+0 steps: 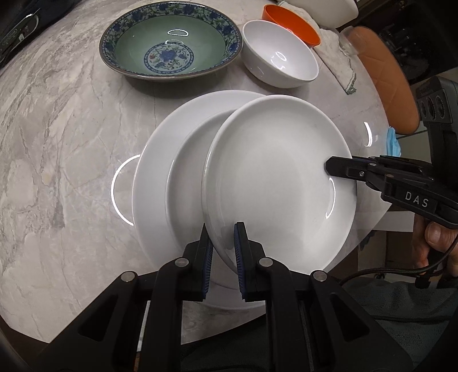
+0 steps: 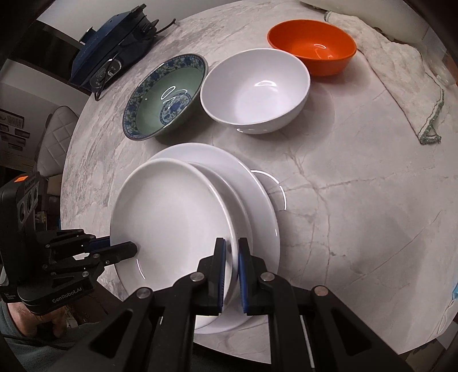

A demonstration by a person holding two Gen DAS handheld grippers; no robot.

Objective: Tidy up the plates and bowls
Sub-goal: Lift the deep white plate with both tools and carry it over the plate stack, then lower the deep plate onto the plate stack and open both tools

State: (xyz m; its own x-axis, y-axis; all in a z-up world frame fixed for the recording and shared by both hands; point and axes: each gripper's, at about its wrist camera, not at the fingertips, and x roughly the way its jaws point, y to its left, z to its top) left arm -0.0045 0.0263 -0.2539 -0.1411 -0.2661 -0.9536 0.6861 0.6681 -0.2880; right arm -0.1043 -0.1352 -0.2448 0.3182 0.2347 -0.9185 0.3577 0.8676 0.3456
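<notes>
1. Two tongs, both mine, both clamped on one small plate [image 1: 274,177]: left tongs [image 1: 223,251] pinch its near rim, right tongs [image 2: 231,269] pinch the opposite rim. Jaws narrow on each, only the rim between the pads.
2. Small plate: white, held tilted, off centre over the big plate [image 1: 160,160]. Whether its low edge touches I cannot tell.
3. Big plate: white, flat on the bench [image 1: 57,143], near my edge.
4. Bowls, three, in a row beyond the plates: patterned bowl [image 1: 171,43], white bowl [image 1: 280,63], orange bowl [image 1: 289,20]. All upright, none nested yet.
5. Cloth [image 2: 400,74]: lies at the far side, beside the orange bowl.
6. Step in hand, as I judge it: stacking the plates, small on big.
7. Next move calls for: levelling the small plate, centring it over the big plate's well, lowering both tongs together, then opening them evenly so it does not slide. Bowls to follow.
</notes>
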